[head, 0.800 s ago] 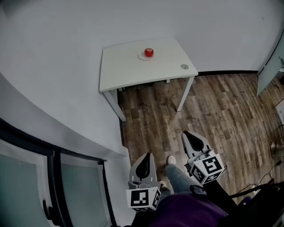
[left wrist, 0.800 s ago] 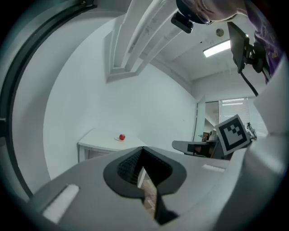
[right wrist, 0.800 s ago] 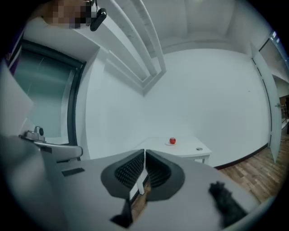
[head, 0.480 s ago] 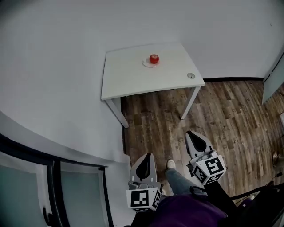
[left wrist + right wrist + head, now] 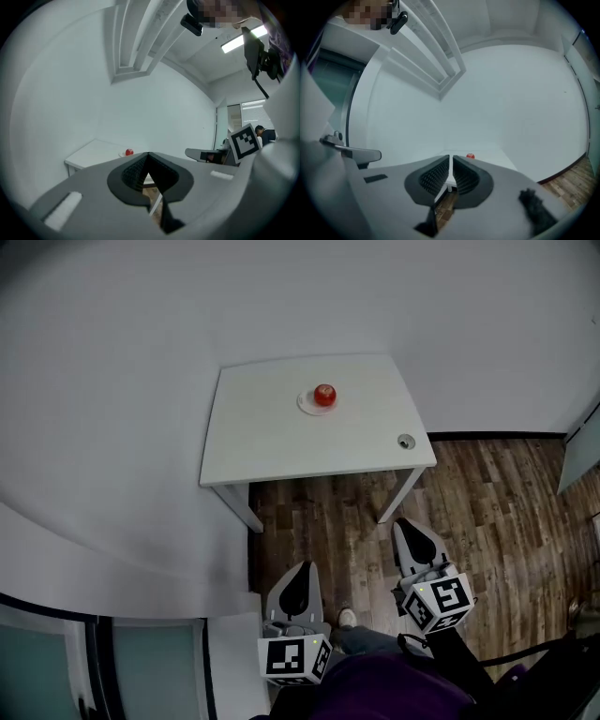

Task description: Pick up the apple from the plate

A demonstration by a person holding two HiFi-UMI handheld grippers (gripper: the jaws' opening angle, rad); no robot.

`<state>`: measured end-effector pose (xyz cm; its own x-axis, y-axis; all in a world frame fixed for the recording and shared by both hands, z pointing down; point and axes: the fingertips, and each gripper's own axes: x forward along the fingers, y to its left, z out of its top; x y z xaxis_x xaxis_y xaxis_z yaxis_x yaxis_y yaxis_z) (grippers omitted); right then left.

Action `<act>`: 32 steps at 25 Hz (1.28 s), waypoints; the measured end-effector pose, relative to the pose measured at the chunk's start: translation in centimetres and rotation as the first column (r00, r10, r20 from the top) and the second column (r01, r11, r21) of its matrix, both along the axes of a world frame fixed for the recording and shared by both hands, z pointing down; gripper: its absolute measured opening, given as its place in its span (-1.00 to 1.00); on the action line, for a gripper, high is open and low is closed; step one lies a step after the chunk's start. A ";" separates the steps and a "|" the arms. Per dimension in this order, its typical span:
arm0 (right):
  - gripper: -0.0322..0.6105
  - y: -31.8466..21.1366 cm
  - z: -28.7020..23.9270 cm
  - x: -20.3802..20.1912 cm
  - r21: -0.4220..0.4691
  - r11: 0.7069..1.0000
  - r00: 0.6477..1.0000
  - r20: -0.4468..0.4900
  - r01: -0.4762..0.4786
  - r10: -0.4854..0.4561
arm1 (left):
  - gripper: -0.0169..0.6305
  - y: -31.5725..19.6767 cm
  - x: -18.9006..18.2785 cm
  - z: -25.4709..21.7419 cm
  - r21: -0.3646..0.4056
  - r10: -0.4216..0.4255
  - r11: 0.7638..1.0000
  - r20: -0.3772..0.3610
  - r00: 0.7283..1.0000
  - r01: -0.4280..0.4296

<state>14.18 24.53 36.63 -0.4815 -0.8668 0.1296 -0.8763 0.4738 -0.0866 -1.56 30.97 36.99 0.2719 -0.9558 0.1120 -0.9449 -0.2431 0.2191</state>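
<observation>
Head view: apple (image 5: 324, 395) on plate (image 5: 305, 405), far ahead of left gripper (image 5: 300, 576) and right gripper (image 5: 408, 531), both pressed together, empty. Likely firm, slick; pinch its middle.

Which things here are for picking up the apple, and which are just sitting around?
For the job:
- apple
- white plate under it
- left gripper and right gripper, both shut and empty

Just there:
- white table
- small round grey disc near the table's corner
- wooden floor
- shoe
</observation>
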 end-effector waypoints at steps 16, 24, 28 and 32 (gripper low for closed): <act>-0.86 -8.7 1.9 -0.6 -0.035 0.997 0.997 0.042 0.072 -0.071 | -0.93 -9.0 2.3 0.7 -0.007 0.004 1.000 -0.016 1.000 -0.004; -0.84 -17.6 1.7 -3.9 -0.019 0.998 0.998 0.031 0.058 -0.057 | -0.93 -18.2 -2.0 1.3 -0.008 0.001 1.000 -0.020 1.000 -0.001; -0.79 -22.1 1.6 -5.5 -0.027 0.998 0.998 0.020 0.055 -0.055 | -0.93 -22.9 -4.2 0.9 0.004 -0.003 1.000 -0.024 1.000 0.004; -0.69 -25.7 1.2 -6.8 -0.028 0.997 0.998 0.012 0.068 -0.067 | -0.93 -26.4 -5.3 0.5 0.012 0.006 1.000 -0.023 1.000 -0.006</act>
<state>7.36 -1.21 37.86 -0.5403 -0.8284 0.1477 -0.8413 0.5291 -0.1102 -6.88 4.55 37.52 0.2804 -0.9553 0.0937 -0.9380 -0.2519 0.2381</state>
